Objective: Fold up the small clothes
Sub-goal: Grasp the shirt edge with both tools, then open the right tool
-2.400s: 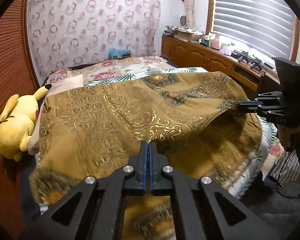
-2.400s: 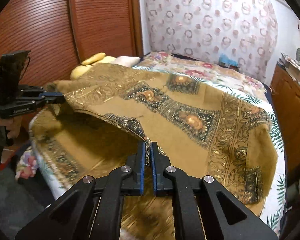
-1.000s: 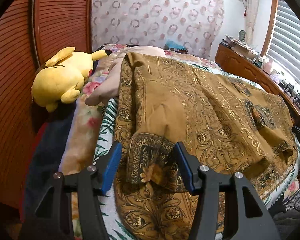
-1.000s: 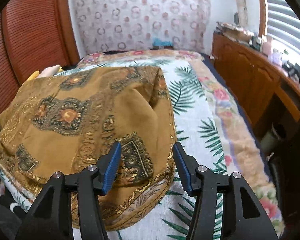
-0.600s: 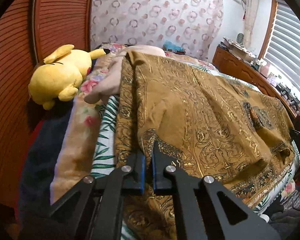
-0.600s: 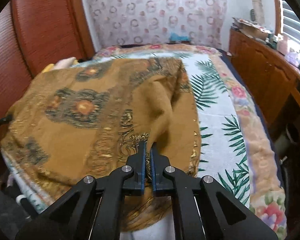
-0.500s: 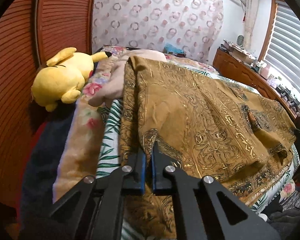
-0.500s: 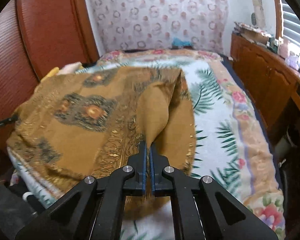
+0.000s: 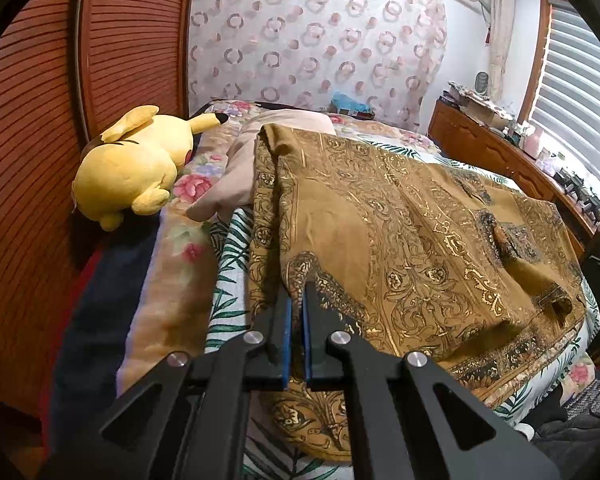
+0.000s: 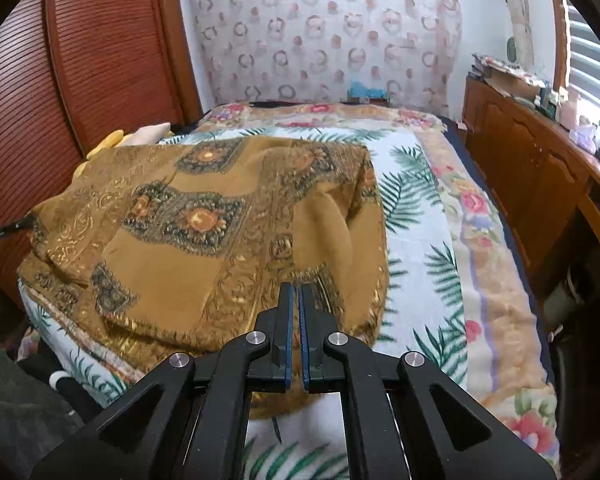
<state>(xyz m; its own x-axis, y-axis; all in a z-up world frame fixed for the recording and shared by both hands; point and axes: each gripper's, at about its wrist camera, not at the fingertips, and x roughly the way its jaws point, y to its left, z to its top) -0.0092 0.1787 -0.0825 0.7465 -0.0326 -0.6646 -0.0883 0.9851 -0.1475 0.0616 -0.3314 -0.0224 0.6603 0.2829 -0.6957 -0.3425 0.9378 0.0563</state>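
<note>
A mustard-gold patterned cloth lies spread over the bed, folded over on itself, its near edge hanging toward the bed's foot. The left tool is pinched tight on a dark-bordered corner of the cloth near the bed's left side; the right tool is likewise clamped on the cloth's opposite near corner, just beside the palm-leaf bedspread. A yellow plush toy lies against the slatted wardrobe door, beside a beige pillow.

Gold-patterned brown cloth lies folded over, spread across bed.
</note>
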